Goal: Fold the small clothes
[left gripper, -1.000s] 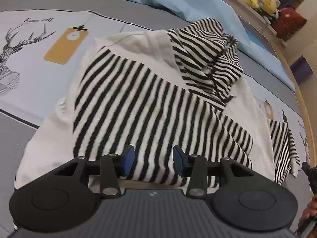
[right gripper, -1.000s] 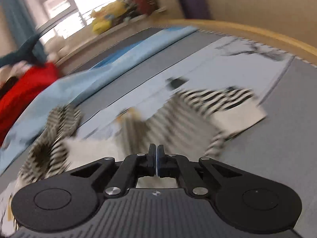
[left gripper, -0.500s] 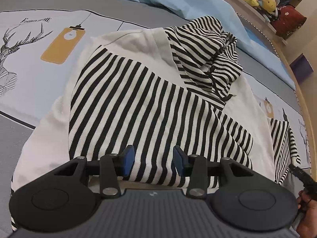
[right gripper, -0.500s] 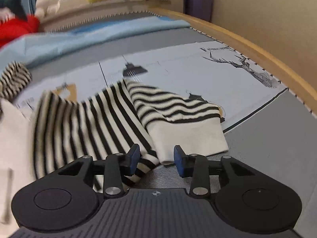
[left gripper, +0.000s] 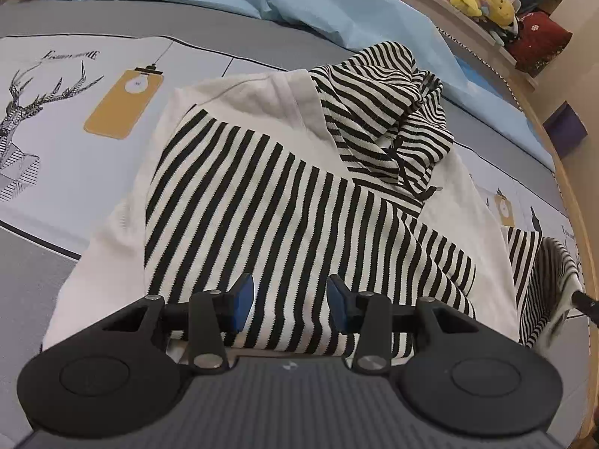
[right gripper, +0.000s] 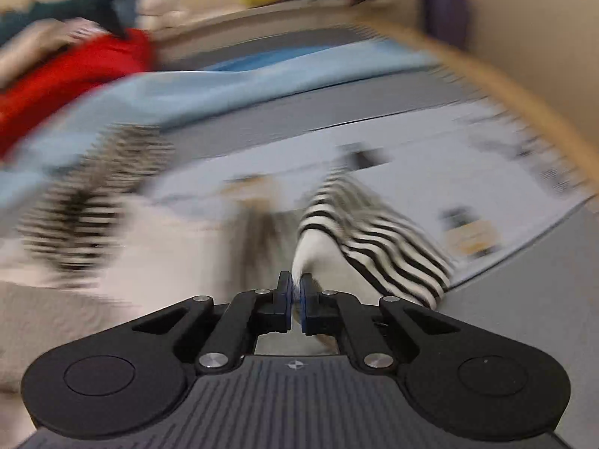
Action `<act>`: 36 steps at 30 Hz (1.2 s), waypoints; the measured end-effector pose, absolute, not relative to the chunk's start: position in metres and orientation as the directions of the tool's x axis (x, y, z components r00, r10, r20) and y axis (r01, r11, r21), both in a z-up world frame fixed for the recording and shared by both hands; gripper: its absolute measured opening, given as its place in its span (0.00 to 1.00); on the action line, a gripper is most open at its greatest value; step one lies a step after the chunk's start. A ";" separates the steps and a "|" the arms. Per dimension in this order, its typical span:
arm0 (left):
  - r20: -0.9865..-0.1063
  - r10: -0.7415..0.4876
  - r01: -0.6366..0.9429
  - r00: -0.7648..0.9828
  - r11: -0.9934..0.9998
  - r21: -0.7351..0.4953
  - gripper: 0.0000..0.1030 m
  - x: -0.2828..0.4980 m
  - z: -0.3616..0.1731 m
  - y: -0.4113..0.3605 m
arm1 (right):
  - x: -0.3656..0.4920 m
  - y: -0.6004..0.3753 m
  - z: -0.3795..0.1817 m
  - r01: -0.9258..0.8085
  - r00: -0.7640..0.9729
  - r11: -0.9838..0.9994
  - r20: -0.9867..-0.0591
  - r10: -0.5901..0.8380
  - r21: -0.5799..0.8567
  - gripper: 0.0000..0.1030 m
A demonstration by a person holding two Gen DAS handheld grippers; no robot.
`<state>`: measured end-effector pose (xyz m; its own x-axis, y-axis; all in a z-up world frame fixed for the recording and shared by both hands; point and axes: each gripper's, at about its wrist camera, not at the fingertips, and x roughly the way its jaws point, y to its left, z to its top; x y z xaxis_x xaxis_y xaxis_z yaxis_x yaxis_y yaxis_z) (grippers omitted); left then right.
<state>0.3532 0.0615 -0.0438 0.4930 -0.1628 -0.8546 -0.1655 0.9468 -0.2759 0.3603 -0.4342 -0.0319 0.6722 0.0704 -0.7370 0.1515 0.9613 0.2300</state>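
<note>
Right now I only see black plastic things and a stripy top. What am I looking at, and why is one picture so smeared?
There is no robot here. A person holds a two-finger gripper in each hand, and each carries a wide-angle camera that looks forward along its fingers, so the black shapes at the bottom are the tools themselves.

The sharp picture is from the left gripper. Its jaws stand open and hold nothing, above a black-and-white striped hooded top spread on a bed cover printed with a deer and lamps. One sleeve is already folded across the body.

The smeared picture is from the right gripper, blurred most likely because that hand is moving. Its jaws are shut on the white cuff of the other striped sleeve.
</note>
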 end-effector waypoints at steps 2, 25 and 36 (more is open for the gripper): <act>-0.852 -0.167 -0.168 0.496 0.944 -0.283 0.46 0.352 -0.042 0.064 | 0.362 -0.408 -0.020 0.055 0.632 0.919 -0.726 0.270 0.390 0.04; -0.803 -0.142 -0.236 0.579 0.913 -0.331 0.46 0.342 -0.005 0.126 | 0.414 -0.126 -0.042 -0.156 0.394 0.764 -0.670 0.629 0.626 0.10; -0.800 -0.142 -0.247 0.583 0.907 -0.341 0.46 0.342 -0.003 0.139 | 0.370 -0.168 -0.012 -0.113 0.570 0.837 -0.655 0.496 0.536 0.29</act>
<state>0.3416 0.1393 -0.0033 0.5831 -0.1420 -0.7999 -0.2473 0.9068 -0.3413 0.3704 -0.1679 -0.0117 0.5699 0.4963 -0.6549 -0.1133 0.8369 0.5355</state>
